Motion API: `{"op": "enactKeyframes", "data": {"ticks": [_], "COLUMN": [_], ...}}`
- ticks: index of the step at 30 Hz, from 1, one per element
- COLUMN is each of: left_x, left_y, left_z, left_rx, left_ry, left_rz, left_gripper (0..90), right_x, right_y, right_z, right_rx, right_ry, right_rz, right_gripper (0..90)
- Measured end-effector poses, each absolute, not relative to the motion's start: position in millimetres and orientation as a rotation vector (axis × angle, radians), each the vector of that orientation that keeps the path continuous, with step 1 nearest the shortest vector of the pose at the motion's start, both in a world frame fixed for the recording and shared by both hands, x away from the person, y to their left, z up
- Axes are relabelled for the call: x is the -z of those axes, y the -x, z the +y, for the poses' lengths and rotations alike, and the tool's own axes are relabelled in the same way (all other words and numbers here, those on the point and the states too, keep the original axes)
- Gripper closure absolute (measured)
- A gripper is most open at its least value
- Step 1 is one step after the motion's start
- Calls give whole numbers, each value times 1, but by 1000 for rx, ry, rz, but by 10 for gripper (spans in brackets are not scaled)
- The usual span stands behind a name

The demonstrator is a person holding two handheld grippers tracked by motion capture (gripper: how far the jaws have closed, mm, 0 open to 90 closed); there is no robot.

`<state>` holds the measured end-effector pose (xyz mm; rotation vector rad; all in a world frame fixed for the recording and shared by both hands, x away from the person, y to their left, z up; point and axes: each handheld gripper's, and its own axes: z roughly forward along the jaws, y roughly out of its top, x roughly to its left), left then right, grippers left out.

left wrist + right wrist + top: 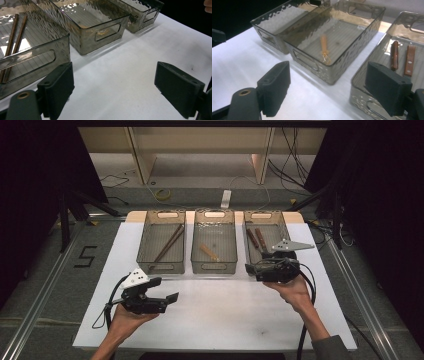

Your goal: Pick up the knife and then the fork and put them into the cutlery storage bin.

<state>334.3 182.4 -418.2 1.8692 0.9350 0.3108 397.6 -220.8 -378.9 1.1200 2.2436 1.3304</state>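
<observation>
Three smoky clear bins stand in a row on the white table top (pixel 225 315). The left bin (pixel 161 268) (pixel 30 60) holds two brown chopsticks (pixel 167 245) (pixel 15 35). In the middle bin (pixel 214 269) (pixel 312 62) lies a short light wooden piece (pixel 209 252) (pixel 324 46). The right bin (pixel 265 215) (pixel 362 75) holds two dark brown handled pieces (pixel 256 239) (pixel 394 55). My left gripper (pixel 167 290) (pixel 115 87) is open over bare table in front of the left bin. My right gripper (pixel 250 270) (pixel 327 87) is open at the right bin's near corner, with nothing between its jaws.
Beyond the table's far edge are a wooden shelf frame (pixel 200 150) and cables on the floor (pixel 162 195). Metal rails (pixel 45 285) run along both sides. The person's hand (pixel 295 292) holds the right gripper near the table's right edge.
</observation>
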Motion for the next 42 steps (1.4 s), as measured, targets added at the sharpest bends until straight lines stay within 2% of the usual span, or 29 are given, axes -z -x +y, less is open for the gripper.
{"op": "enactKeyframes", "data": {"ticks": [42], "left_x": [418], "left_y": [-337], "left_z": [183], "left_rx": [-267], "left_ry": [-1845], "left_rz": [940], "left_gripper": [152], "right_x": [418], "right_y": [-331], "right_z": [-236], "right_rx": [-1469], "right_ry": [-1070], "right_rz": [2159], "right_gripper": [174]}}
